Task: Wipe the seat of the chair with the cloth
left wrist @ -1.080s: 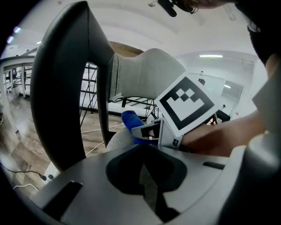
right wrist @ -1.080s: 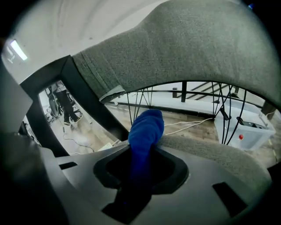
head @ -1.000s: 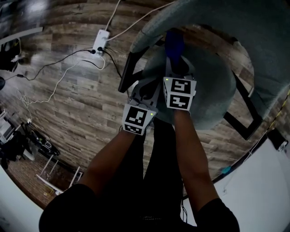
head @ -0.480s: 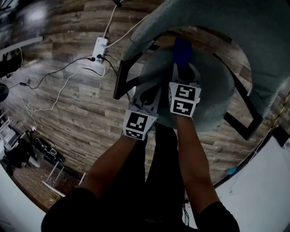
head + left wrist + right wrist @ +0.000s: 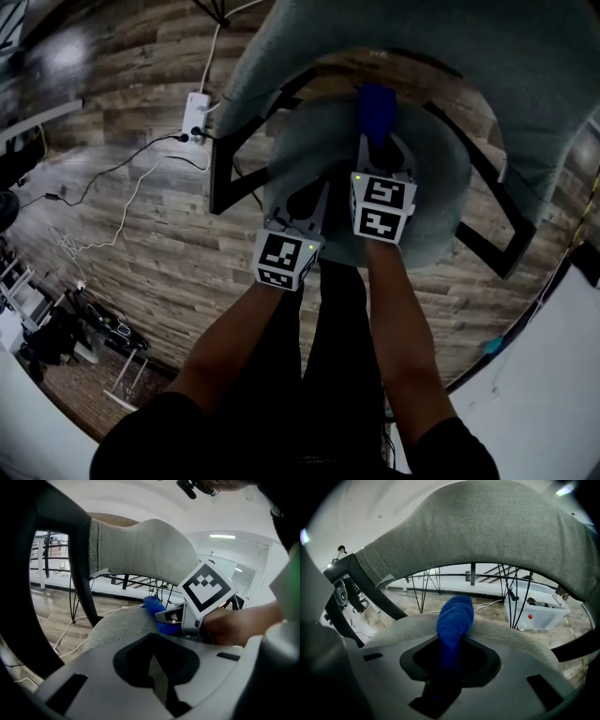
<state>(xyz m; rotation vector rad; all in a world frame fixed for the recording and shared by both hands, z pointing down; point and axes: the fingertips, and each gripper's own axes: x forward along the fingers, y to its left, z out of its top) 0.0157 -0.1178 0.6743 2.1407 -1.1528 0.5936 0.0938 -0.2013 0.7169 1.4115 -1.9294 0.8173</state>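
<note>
In the head view, a wood-plank floor is seen, with a white power strip lying at 10 o'clock from the round grey seat. A rolled blue cloth is pressed on the seat toward 12 o'clock, clamped in the right gripper. Both forearms are stretched forward, and the left gripper is held over the seat's 8 o'clock edge.

In the left gripper view, the left gripper is seen closed, with nothing between its jaws. Seat fabric lies beneath it and the cloth is at 12 o'clock.

In the right gripper view, the right gripper is clenched on the cloth. The cloth's rounded end rests on the seat under the grey backrest.
</note>
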